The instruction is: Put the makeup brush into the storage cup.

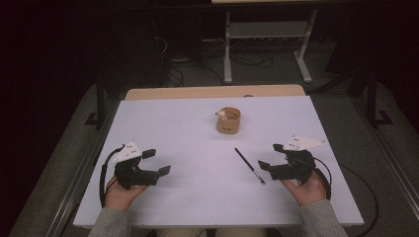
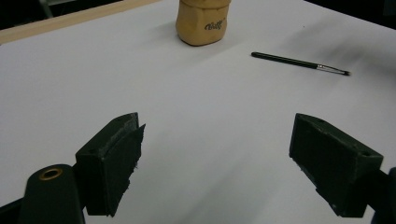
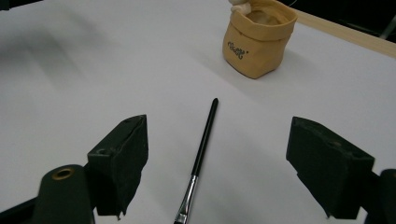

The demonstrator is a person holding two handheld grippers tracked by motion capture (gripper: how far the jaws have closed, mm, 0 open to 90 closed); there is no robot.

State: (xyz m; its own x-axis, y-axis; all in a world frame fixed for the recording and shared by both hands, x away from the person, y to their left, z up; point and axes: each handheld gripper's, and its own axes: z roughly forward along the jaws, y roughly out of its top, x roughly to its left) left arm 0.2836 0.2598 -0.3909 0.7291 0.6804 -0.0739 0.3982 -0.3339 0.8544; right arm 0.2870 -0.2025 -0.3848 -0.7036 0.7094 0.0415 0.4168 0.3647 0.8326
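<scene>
We are hovering both grippers low over the white table, jaws spread wide, nothing held. The brush is lying flat just left of the right gripper — in the right gripper view it is sitting between the jaws, bristles near, handle tip pointing far toward the pouch. The left gripper is well apart from it, so the right is nearer. The pouch is carrying small dark writing — too blurred to read.
</scene>
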